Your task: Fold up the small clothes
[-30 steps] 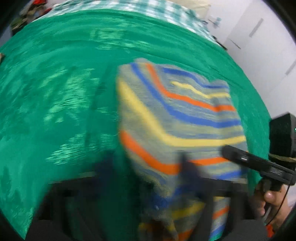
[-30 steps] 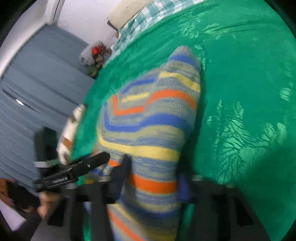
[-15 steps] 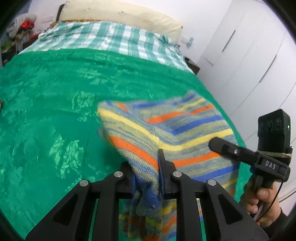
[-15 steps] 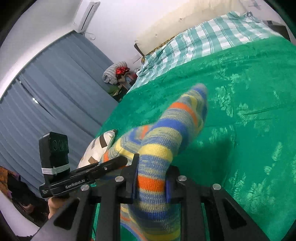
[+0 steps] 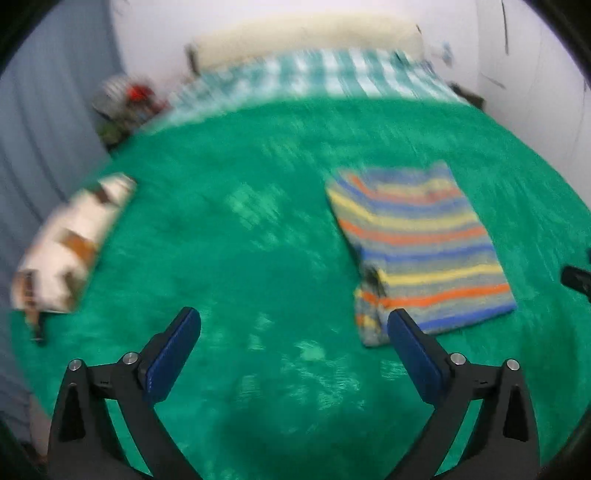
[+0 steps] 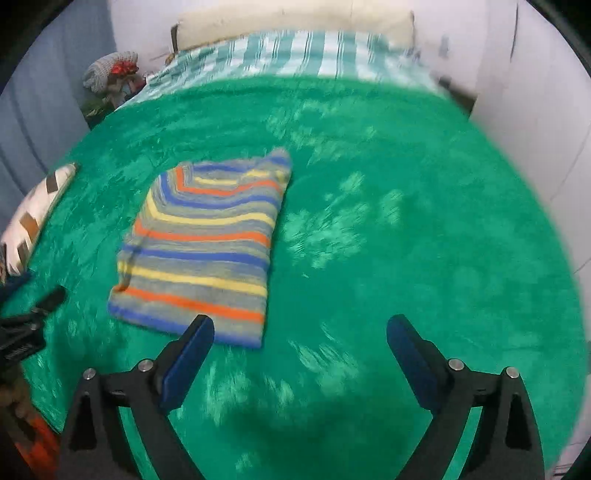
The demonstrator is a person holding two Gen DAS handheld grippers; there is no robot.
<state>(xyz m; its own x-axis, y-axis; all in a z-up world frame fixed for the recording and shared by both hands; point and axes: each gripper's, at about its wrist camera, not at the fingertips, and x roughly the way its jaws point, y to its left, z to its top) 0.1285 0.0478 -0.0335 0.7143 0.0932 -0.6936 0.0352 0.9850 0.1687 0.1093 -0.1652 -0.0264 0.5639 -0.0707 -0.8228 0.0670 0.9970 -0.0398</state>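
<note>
A striped knit garment [image 5: 417, 243], grey with blue, orange and yellow bands, lies folded flat on the green blanket [image 5: 258, 229]. In the right wrist view the garment [image 6: 207, 243] sits left of centre. My left gripper [image 5: 293, 325] is open and empty, held above the blanket to the left of the garment. My right gripper [image 6: 299, 328] is open and empty, to the right of the garment's near edge. The left gripper's body shows at the right wrist view's left edge [image 6: 22, 332].
A white and brown patterned cushion [image 5: 70, 240] lies at the blanket's left edge, also in the right wrist view [image 6: 33, 218]. A checked sheet [image 6: 295, 55] and cream pillow [image 6: 295, 18] are at the far end. Clutter [image 6: 110, 74] sits far left by grey curtains.
Both grippers were shut on the striped garment and held it up. Now both have opened and drawn back, and the garment lies folded flat on the blanket.
</note>
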